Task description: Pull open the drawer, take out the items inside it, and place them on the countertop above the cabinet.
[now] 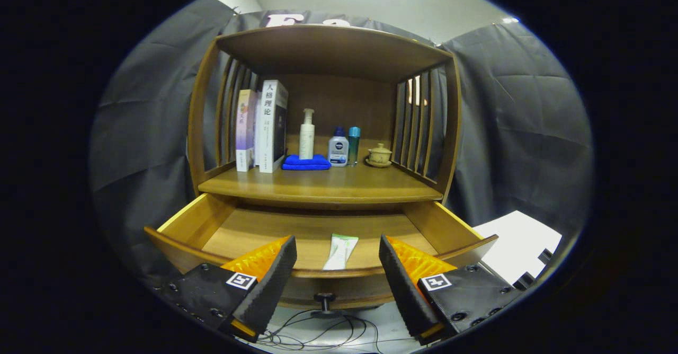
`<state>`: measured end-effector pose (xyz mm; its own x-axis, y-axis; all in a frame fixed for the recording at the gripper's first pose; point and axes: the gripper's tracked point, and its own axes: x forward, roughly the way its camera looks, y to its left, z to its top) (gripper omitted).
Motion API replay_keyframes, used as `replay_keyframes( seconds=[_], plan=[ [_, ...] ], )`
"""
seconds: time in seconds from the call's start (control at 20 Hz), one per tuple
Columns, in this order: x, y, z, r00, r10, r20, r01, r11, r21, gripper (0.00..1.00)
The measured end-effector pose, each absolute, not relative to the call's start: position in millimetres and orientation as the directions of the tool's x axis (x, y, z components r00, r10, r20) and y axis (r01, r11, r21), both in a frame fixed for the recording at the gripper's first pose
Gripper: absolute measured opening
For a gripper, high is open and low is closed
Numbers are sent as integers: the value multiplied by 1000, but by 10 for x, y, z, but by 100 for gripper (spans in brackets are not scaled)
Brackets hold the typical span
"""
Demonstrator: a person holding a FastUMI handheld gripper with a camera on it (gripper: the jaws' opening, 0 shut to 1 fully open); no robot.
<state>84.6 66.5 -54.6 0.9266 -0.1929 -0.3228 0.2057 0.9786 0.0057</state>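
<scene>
— Hanging low in the frame, is the gripper [337,248] holding anything?
— No. Its fingers stand wide apart and bare, above the front rail of the pulled-out drawer [212,221].
— And inside the drawer?
— A white-and-green tube [340,250] lies on the drawer floor, centre frame, between the fingers and just beyond them.
— The countertop [323,187]?
— Mid-frame above the drawer: books [262,126], a pump bottle [306,134] on a blue cloth [306,162], two small bottles [344,146], a lidded cup [380,155].

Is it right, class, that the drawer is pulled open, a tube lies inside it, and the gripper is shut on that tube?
Not quite. In the gripper view the drawer is open with the tube inside, but the gripper is open, fingers apart, nothing held.
</scene>
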Motion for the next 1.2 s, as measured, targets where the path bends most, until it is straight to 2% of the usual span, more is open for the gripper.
replay_keyframes(
  seconds=[0.25, 0.6, 1.2],
  plan=[
    [1205, 476, -510, 888, -246, -388, 268, 963, 4, 97],
    [1684, 432, -661, 820, -243, -518, 297, 955, 22, 97],
    [1979, 382, -1479, 602, -186, -777, 333, 942, 32, 97]
  ],
)
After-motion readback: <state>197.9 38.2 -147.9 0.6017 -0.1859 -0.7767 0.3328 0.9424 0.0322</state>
